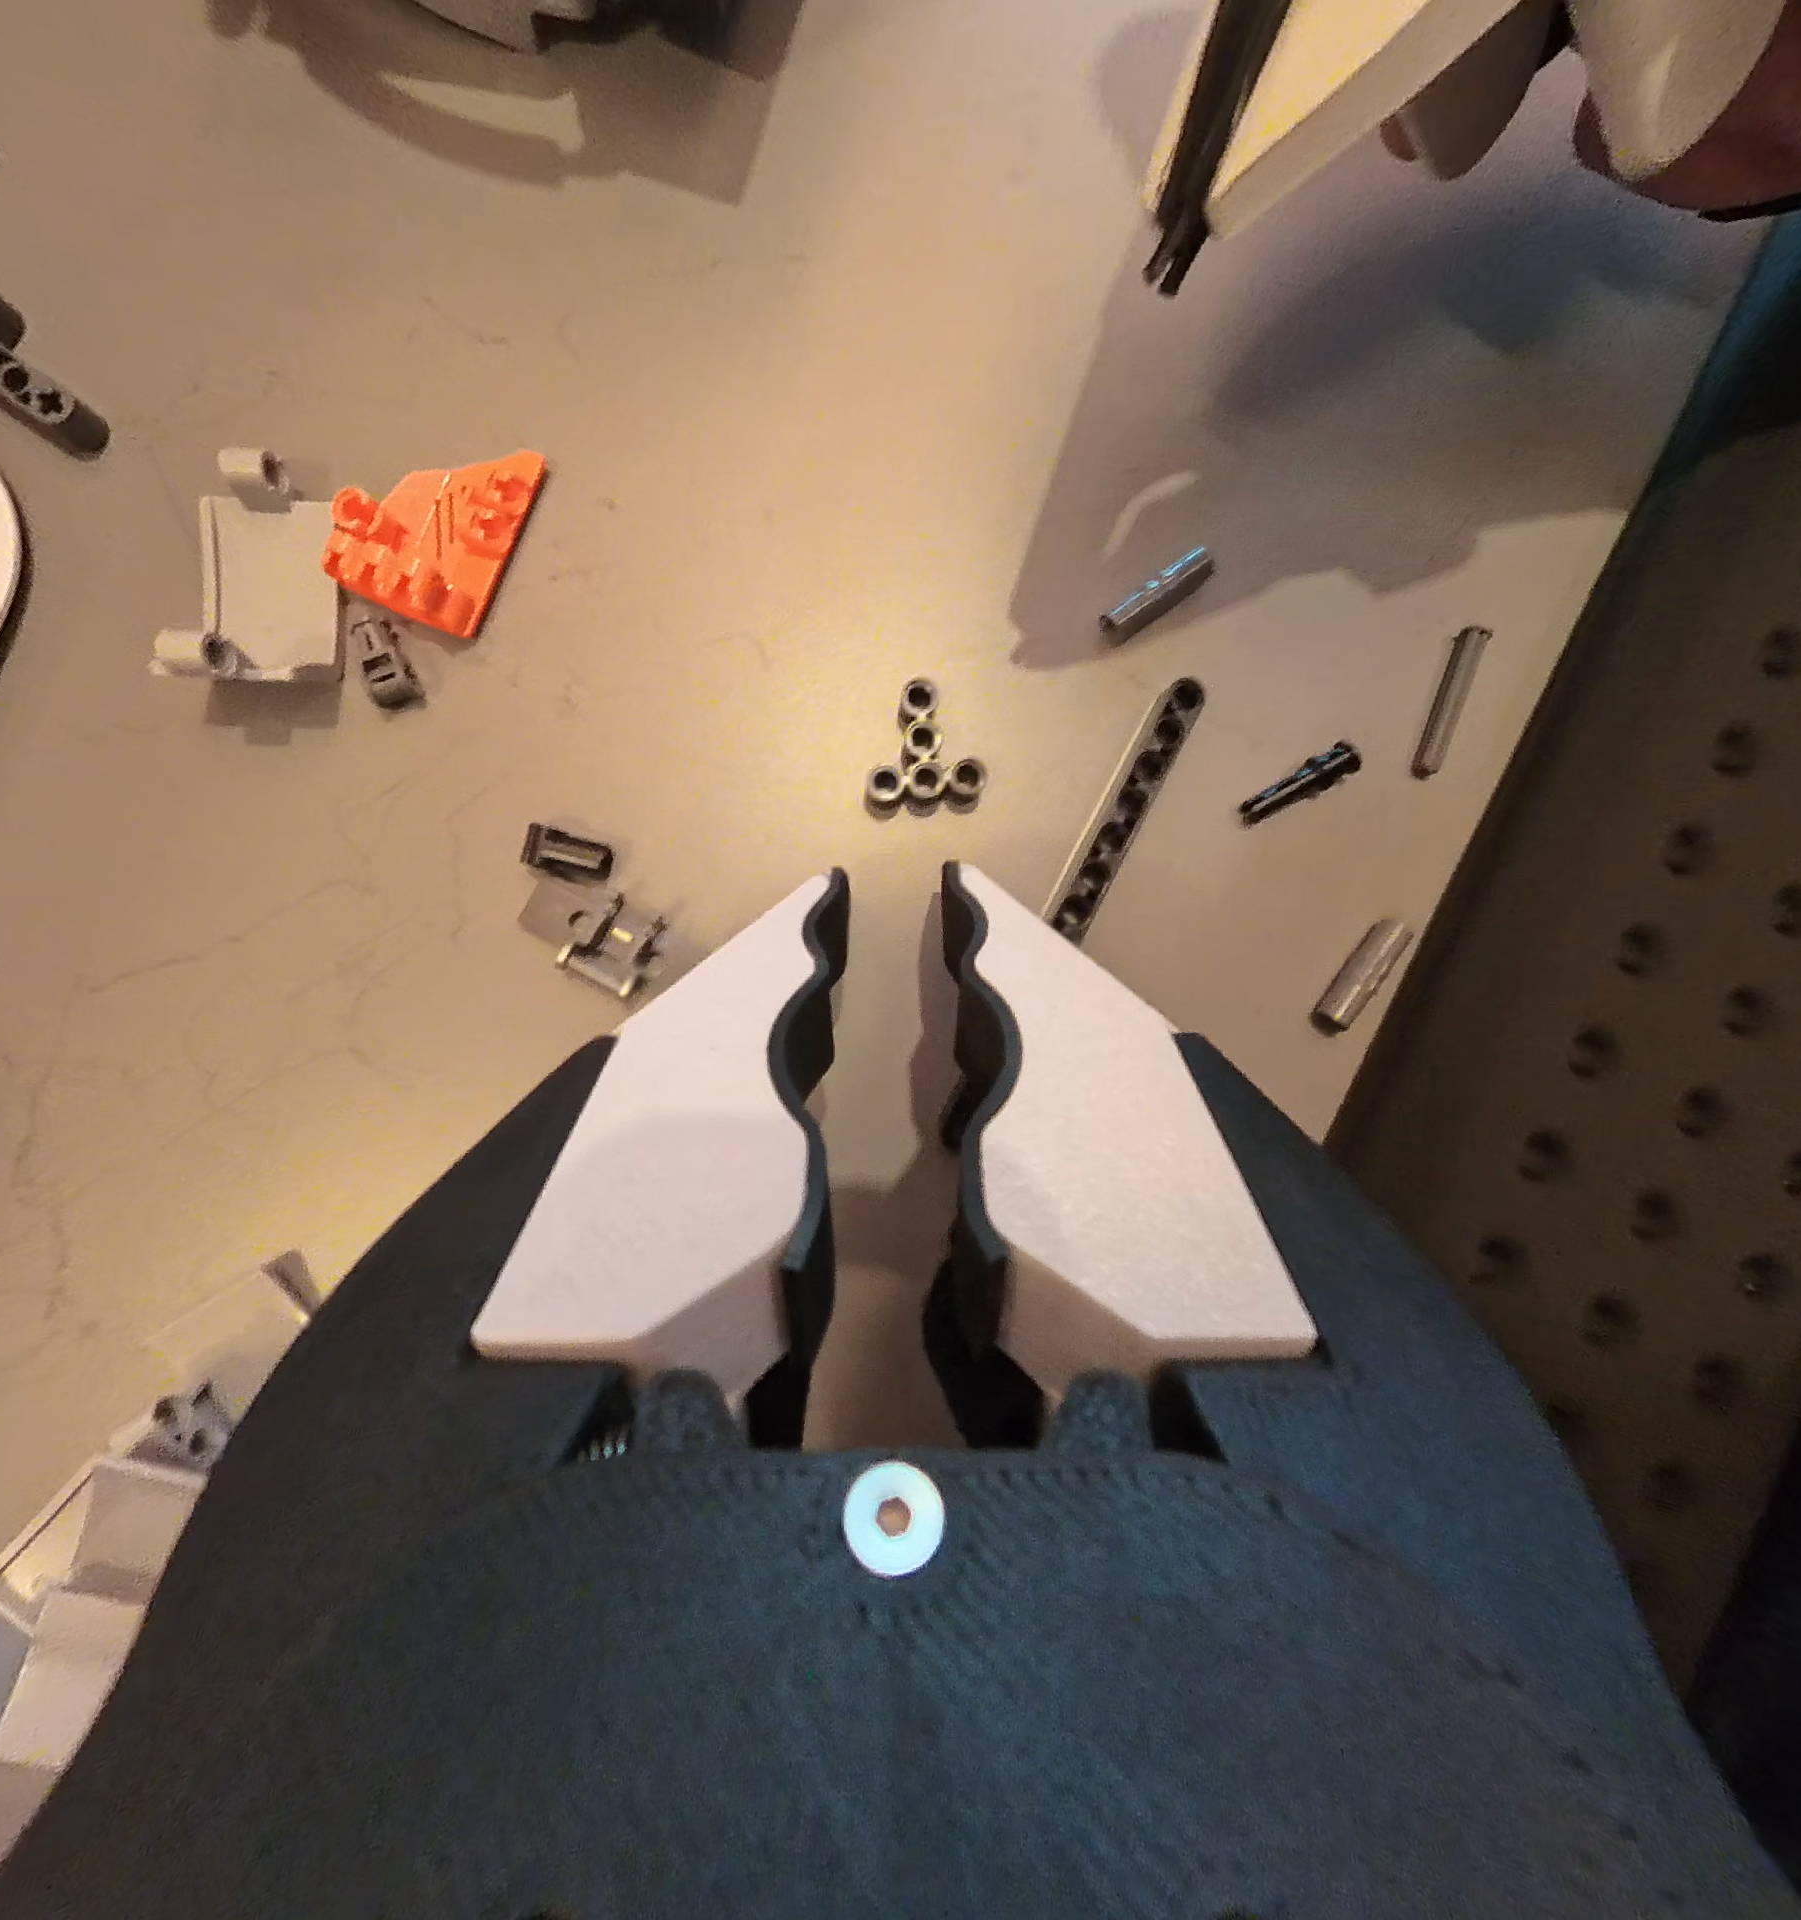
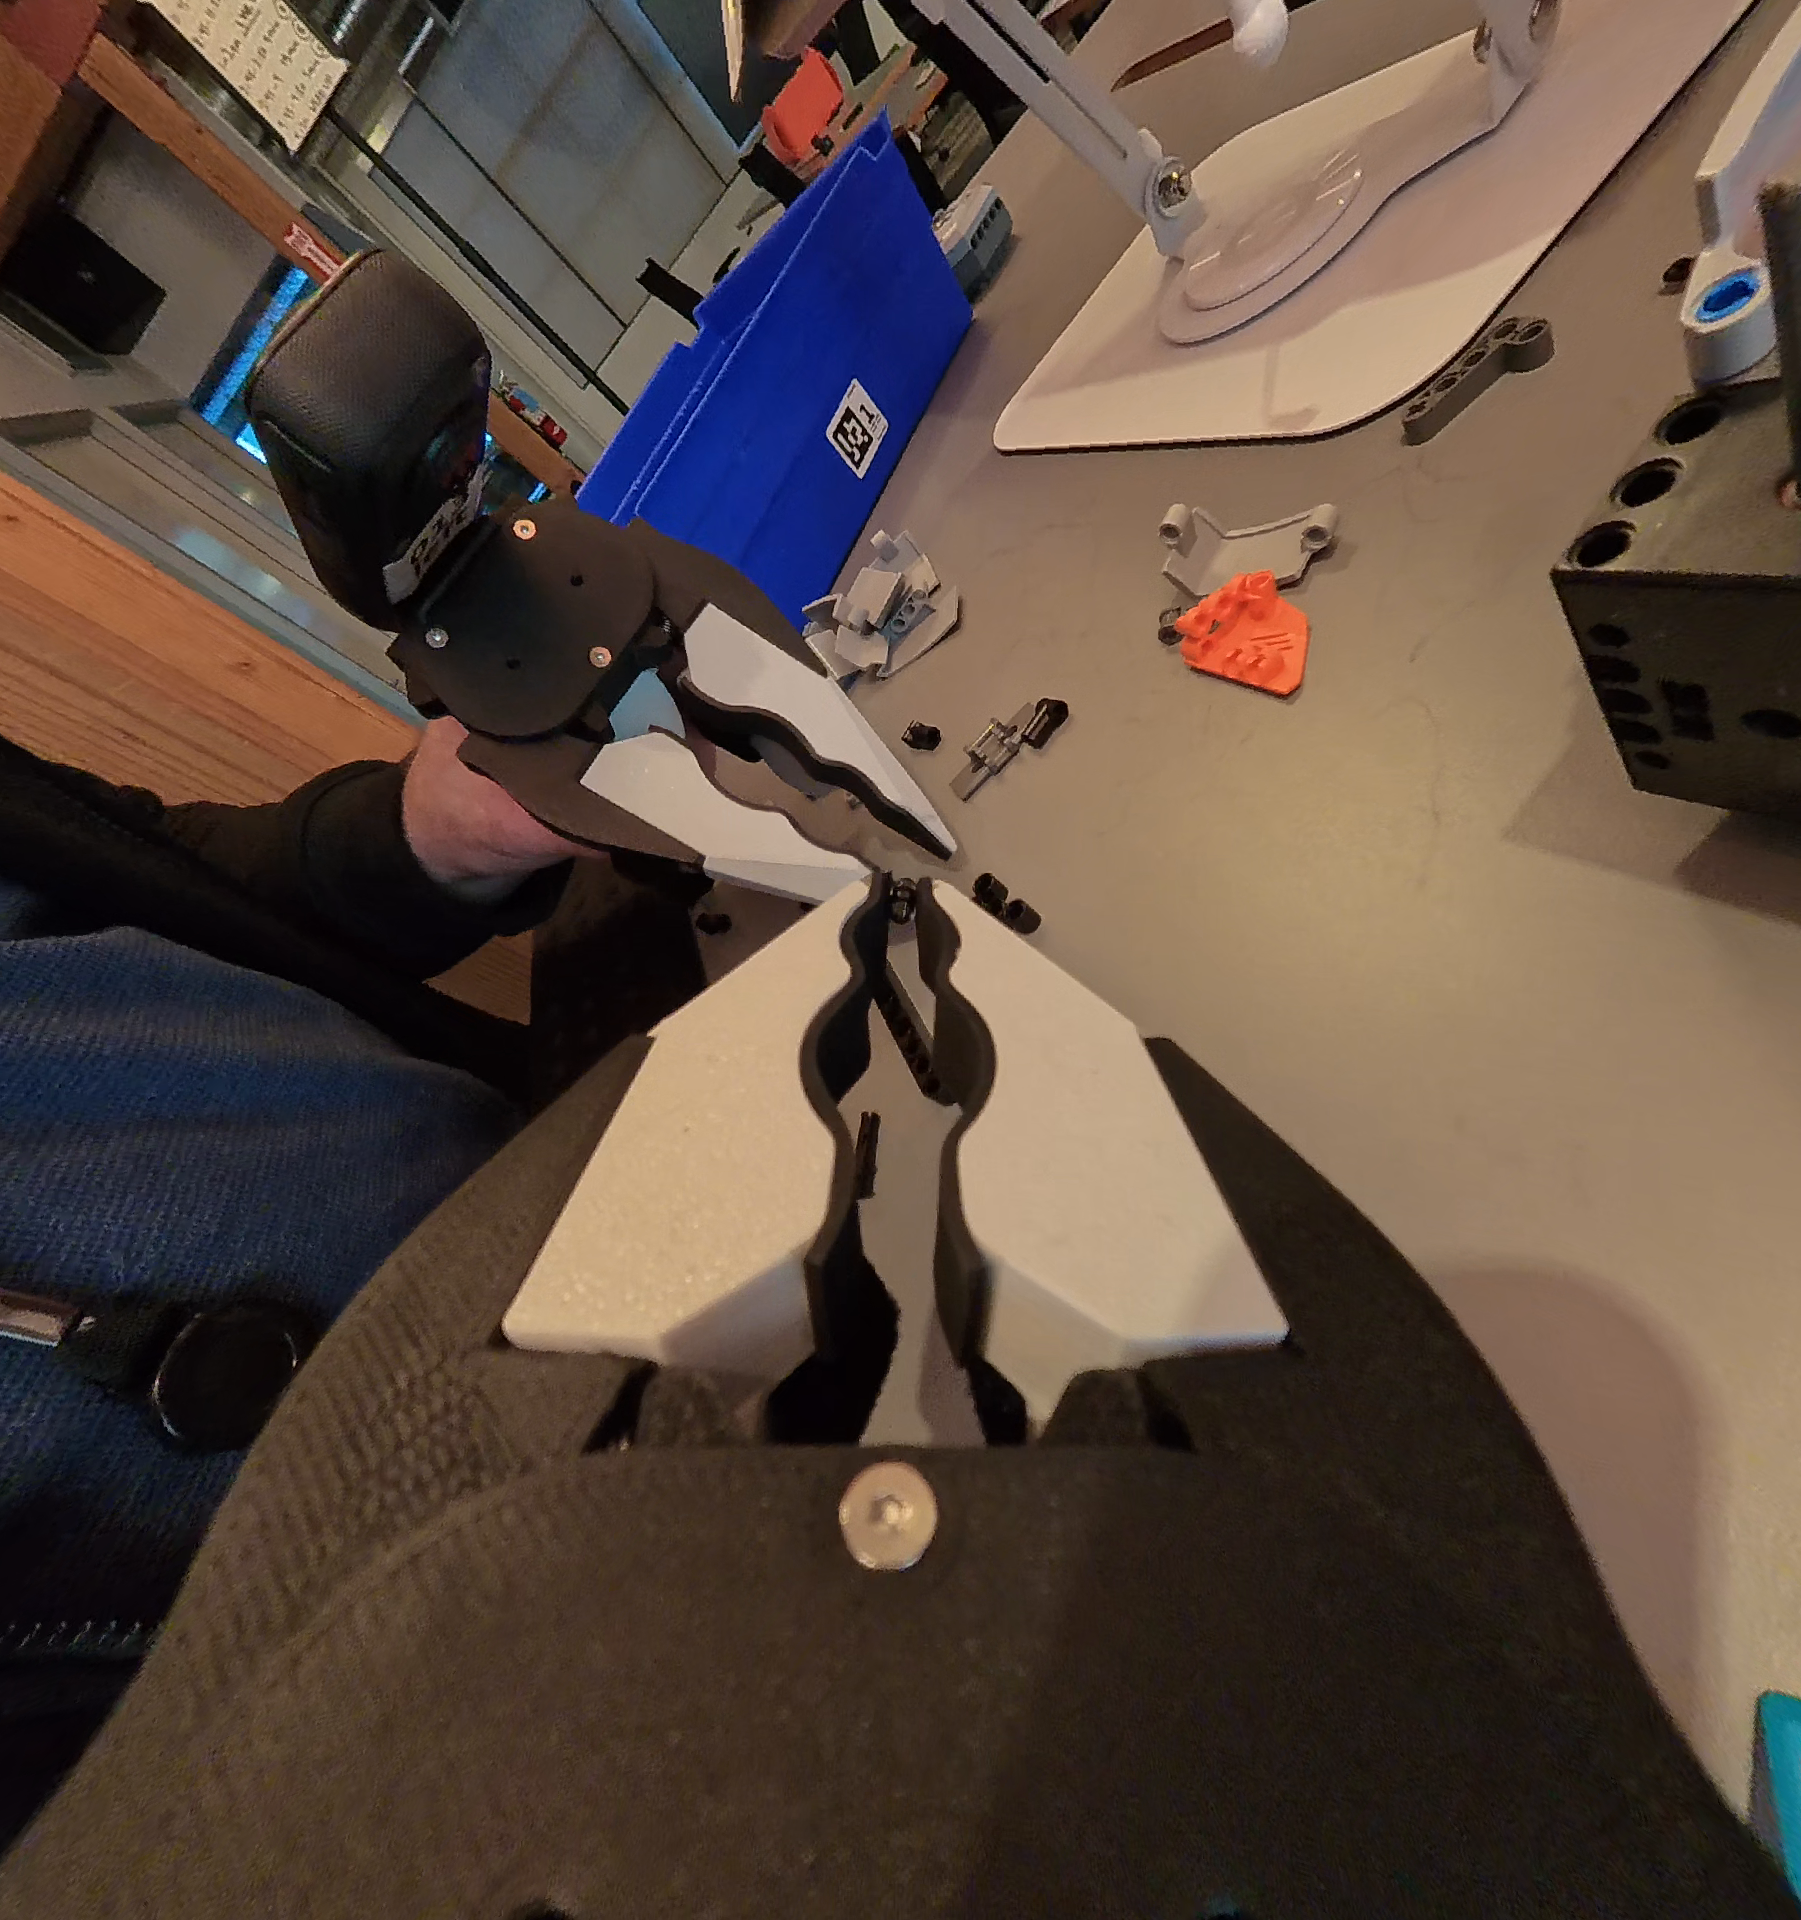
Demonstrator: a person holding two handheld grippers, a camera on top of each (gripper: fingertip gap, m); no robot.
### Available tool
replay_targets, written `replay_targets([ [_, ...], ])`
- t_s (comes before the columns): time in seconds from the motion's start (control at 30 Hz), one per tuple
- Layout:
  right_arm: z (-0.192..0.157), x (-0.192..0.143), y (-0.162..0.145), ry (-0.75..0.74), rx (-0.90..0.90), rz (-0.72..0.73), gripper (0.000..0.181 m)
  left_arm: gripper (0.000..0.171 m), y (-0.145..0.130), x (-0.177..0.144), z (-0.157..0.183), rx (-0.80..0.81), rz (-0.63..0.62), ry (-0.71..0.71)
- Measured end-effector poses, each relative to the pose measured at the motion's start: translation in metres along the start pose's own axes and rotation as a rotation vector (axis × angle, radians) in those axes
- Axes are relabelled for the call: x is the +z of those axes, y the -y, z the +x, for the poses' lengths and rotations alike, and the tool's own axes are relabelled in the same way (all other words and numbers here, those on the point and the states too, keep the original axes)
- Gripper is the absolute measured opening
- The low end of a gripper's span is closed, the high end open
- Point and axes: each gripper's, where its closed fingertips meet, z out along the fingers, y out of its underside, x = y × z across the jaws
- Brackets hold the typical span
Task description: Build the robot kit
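Observation:
My left gripper [image 1: 894,883] is open with a narrow gap and holds nothing. It hovers low over the table, tips just short of a grey T-shaped ring piece [image 1: 922,764]. A long grey holed beam [image 1: 1124,800] lies just right of its right finger. My right gripper [image 2: 901,891] is raised above the table, its jaws a thin gap apart, with nothing clearly held. Through that gap I see the beam [image 2: 906,1029] and a black pin [image 2: 865,1153]. The left gripper [image 2: 906,857] shows just beyond the right gripper's tips, held by a hand [image 2: 470,810]. The right gripper [image 1: 1171,270] shows top right.
An orange wedge plate [image 1: 439,540] lies beside a grey panel [image 1: 262,592] at far left. Grey axles [image 1: 1156,592], a black pin [image 1: 1301,779] and a small hinge piece [image 1: 605,940] are scattered about. A perforated dark board [image 1: 1654,1039] borders the right. A black holed block [image 2: 1706,644], blue bin [image 2: 802,416] and white stand base [image 2: 1291,312] stand farther off. My hands' fingertips stand some 10 cm from each other. The small hinge piece [image 1: 605,940] is about 5 cm from my left fingertips and 12 cm from my right. My right wrist view [image 2: 989,738] looks at it from another angle.

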Motion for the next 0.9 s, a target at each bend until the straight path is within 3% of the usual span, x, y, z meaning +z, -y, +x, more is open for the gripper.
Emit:
replay_targets([
  [0.53, 0.0, -0.007, -0.002, -0.004, -0.009, 0.007, 0.002, 0.031, 0.02, 0.023, 0.01, -0.006, -0.046, -0.015],
  [0.9, 0.001, -0.005, -0.002, -0.004, -0.011, 0.001, 0.002, 0.017, 0.023, 0.026, 0.007, 0.037, -0.051, 0.012],
])
